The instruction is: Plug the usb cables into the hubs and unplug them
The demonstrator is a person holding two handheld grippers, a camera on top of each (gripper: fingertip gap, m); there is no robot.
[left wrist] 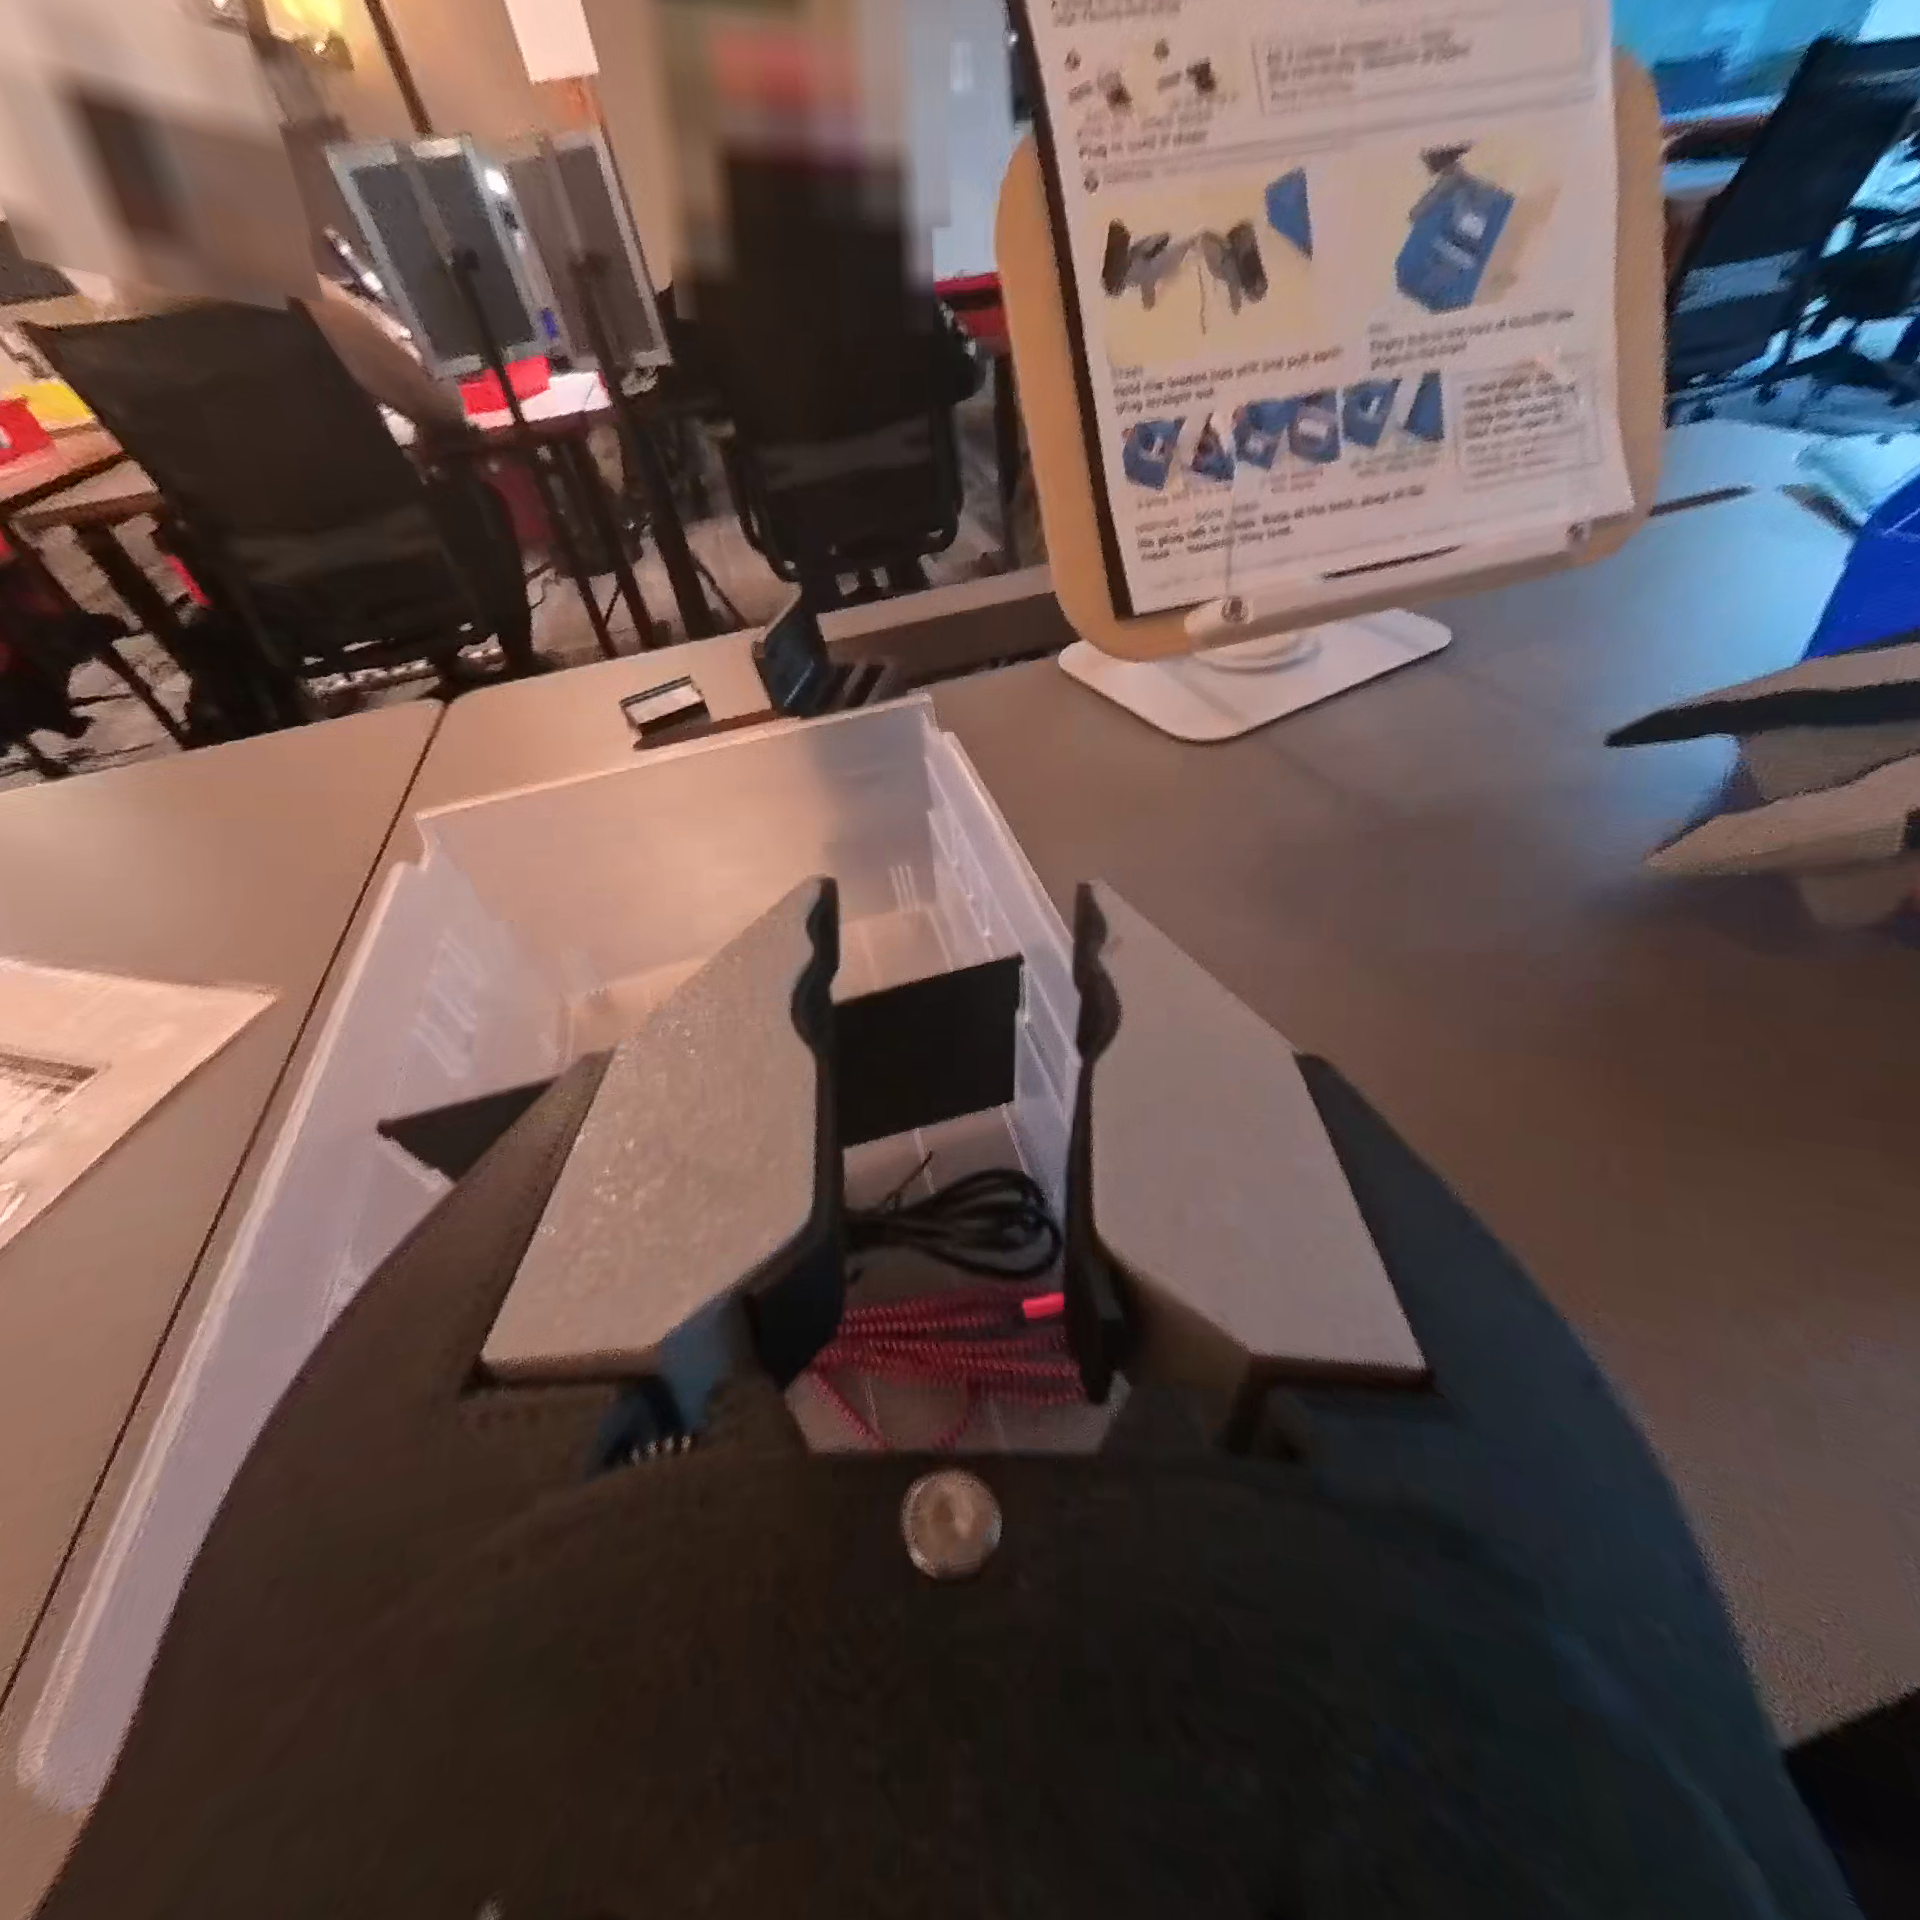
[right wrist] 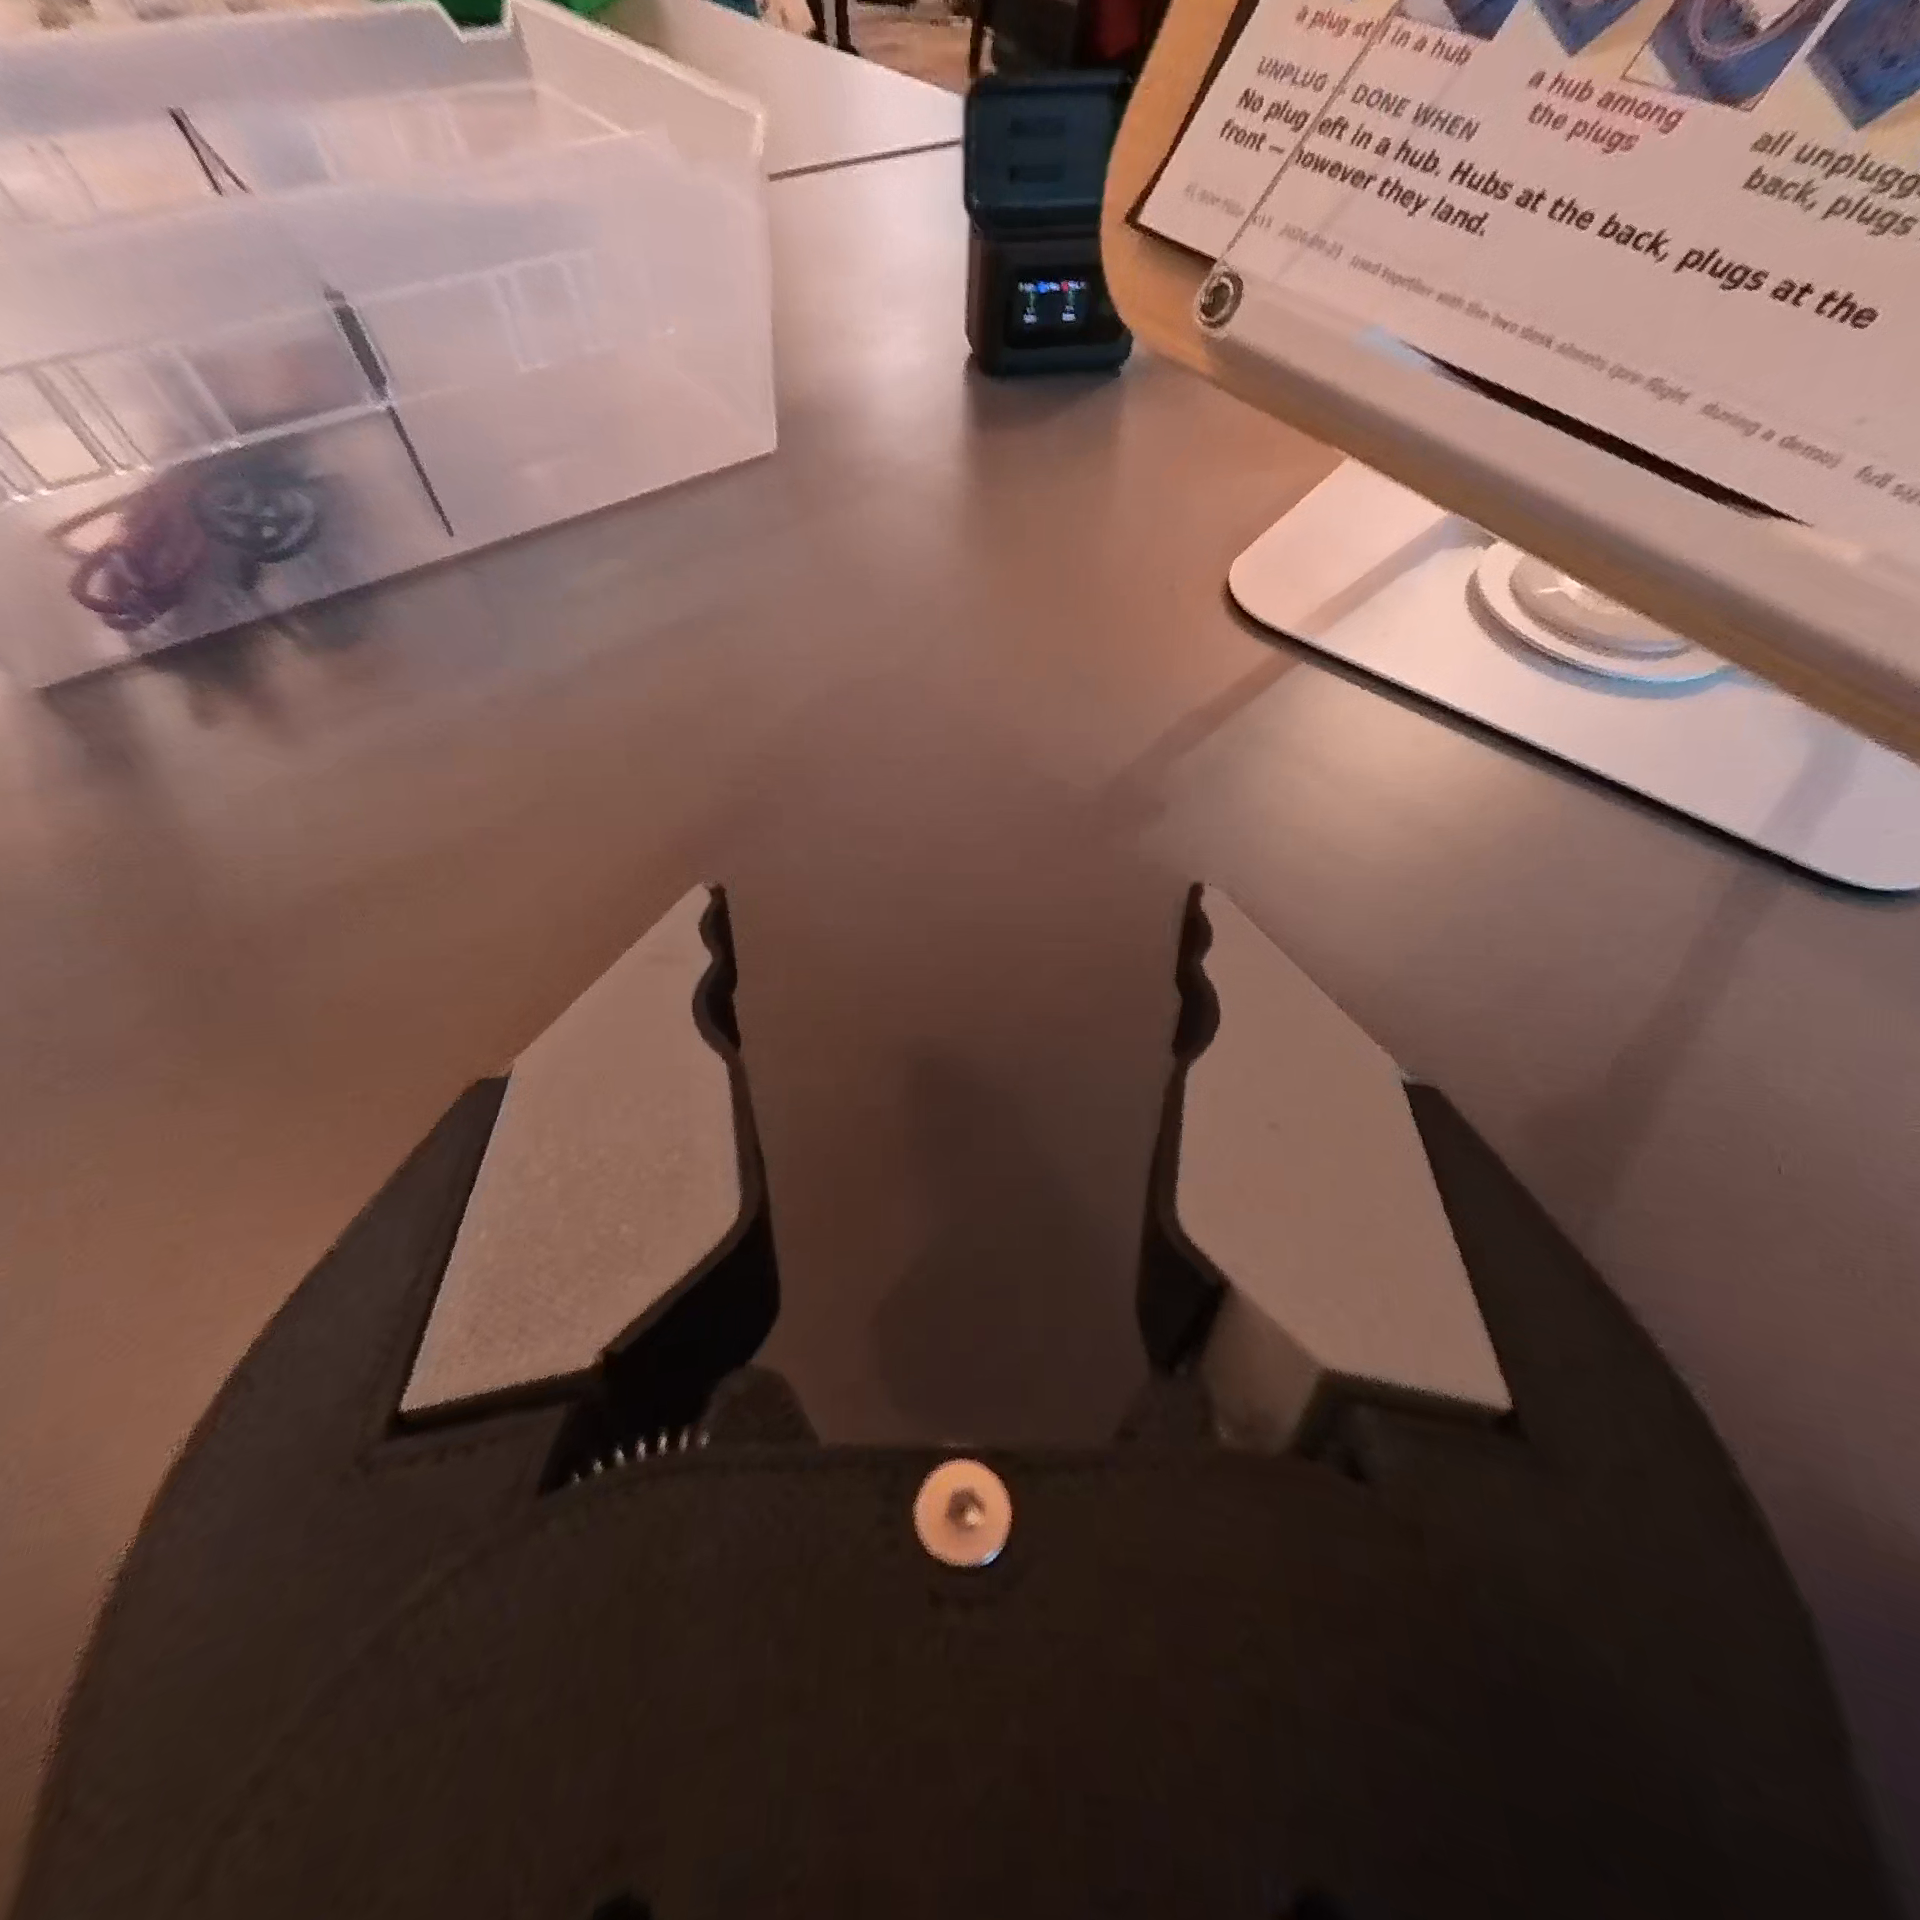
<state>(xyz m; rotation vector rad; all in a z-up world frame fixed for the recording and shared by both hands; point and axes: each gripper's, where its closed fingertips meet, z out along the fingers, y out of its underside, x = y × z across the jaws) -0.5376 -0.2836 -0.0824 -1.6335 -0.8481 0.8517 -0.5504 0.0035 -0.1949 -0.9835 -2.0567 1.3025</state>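
Basically start of fetching: left gripper (left wrist: 951,1049) hung spread and empty over the clear bin (left wrist: 665,821), red cable (left wrist: 935,1351) and black cable (left wrist: 966,1216) coiled inside; right gripper (right wrist: 951,966) spread, empty, over bare table (right wrist: 935,675). Next likely: dip in, pinch a plug.

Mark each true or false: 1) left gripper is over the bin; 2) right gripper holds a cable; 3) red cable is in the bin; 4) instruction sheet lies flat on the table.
1) True: the left gripper hangs open above the clear bin.
2) False: the right gripper is open and empty over the bare table.
3) True: the red cable lies in the bin beside a black cable.
4) False: the sheet stands upright on a white stand.
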